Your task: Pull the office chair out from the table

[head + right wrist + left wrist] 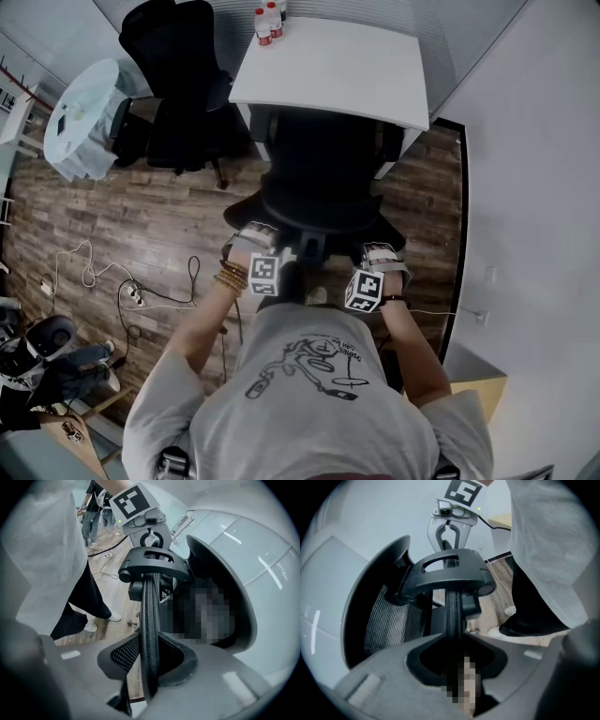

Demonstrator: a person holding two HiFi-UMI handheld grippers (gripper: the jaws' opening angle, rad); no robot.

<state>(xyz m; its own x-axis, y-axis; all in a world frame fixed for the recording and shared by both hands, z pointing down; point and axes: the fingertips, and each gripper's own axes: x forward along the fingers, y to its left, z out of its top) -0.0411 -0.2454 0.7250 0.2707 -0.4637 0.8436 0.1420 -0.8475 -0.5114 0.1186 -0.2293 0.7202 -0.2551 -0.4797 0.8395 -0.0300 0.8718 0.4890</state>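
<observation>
Office chair (pixel 319 178) held by its back edge, table (pixel 347 70) beyond.
Left claw (pixel 255 246) and right claw (pixel 377 262) each clamp the backrest's top rim, side by side. The chair sits mid-frame against the table above, so the pull runs toward the bottom edge.

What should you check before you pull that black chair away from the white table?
1. Left claw clamps the top edge of the office chair: ok.
2. Right claw clamps the same edge: ok.
3. Second chair stands apart, off to the side: ok.
4. Bottles sit at the far corner of the table, away from the office chair: ok.
5. Floor behind the person is free: cannot tell, the body hides it.
</observation>
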